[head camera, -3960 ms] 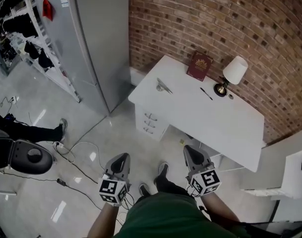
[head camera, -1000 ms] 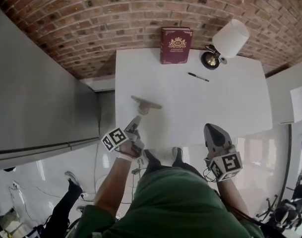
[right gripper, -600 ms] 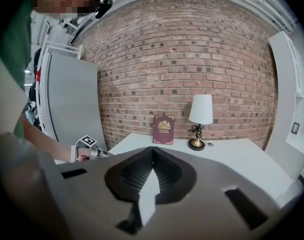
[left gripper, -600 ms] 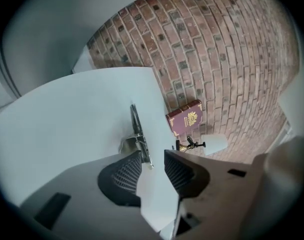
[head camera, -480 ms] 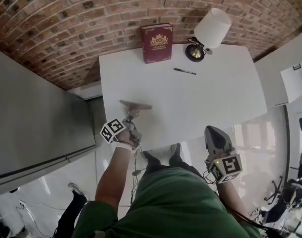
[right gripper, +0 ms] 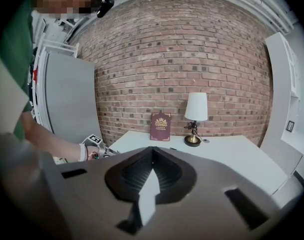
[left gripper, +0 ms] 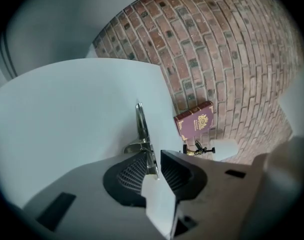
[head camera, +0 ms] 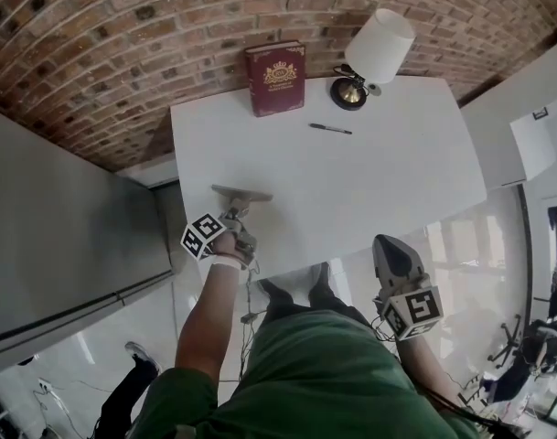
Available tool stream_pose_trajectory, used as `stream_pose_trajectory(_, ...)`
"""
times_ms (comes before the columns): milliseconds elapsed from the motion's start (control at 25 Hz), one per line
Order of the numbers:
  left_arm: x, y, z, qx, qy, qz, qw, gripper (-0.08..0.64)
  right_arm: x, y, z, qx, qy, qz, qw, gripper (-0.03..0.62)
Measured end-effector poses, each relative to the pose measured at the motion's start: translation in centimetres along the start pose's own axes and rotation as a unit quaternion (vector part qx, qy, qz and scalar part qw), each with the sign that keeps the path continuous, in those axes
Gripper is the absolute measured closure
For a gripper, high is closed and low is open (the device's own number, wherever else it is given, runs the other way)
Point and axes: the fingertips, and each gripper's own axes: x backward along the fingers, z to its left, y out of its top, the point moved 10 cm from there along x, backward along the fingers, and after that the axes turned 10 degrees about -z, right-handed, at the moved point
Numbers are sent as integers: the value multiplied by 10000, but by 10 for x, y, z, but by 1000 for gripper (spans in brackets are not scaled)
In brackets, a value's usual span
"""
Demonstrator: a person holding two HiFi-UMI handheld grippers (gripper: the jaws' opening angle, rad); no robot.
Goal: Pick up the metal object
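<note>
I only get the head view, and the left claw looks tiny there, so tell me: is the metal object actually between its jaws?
Observer: Yes. In the left gripper view the metal object runs edge-on between the jaws of the left claw. The jaws are closing, with a gap at one pad.
Operator: And what is the right claw doing?
Observer: The right gripper view shows the right claw with its jaws together and nothing between them.

White table (head camera: 397, 190), maroon gold-crested book (head camera: 275, 78), red-brick wall (head camera: 123, 53), apparently silvery metal object (head camera: 241, 194)
</note>
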Motion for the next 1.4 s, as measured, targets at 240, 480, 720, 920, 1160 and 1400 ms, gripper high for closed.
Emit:
stream_pose_trajectory(240,-6,-2,-3,9,104,-34,9999,501,4,-2,-4,126,-30,149,9998,589)
stream_pose_trajectory(480,-5,-7,-12,-105,-42,-33,9999,549,2,-4,-6,7,98,54,9999,589)
stream_pose_trajectory(720,7,-12,-18,-393,-277,-36,9988,551,-2,-7,-12,-124,277,-7,9995,589)
stream_pose_trajectory(920,23,-14,-45,-928,-754,-134,9927,551,-8,-7,-19,-45,516,42,9986,589)
stream_pose_trajectory(1160,52,-22,-87,-1903,-1317,-204,9726,551,-16,-10,-26,-98,791,-90,9968,589)
stream_pose_trajectory(1400,85,-36,-123,-2699,-1682,-397,9472,551,-23,-12,-32,-146,1064,-150,9941,589)
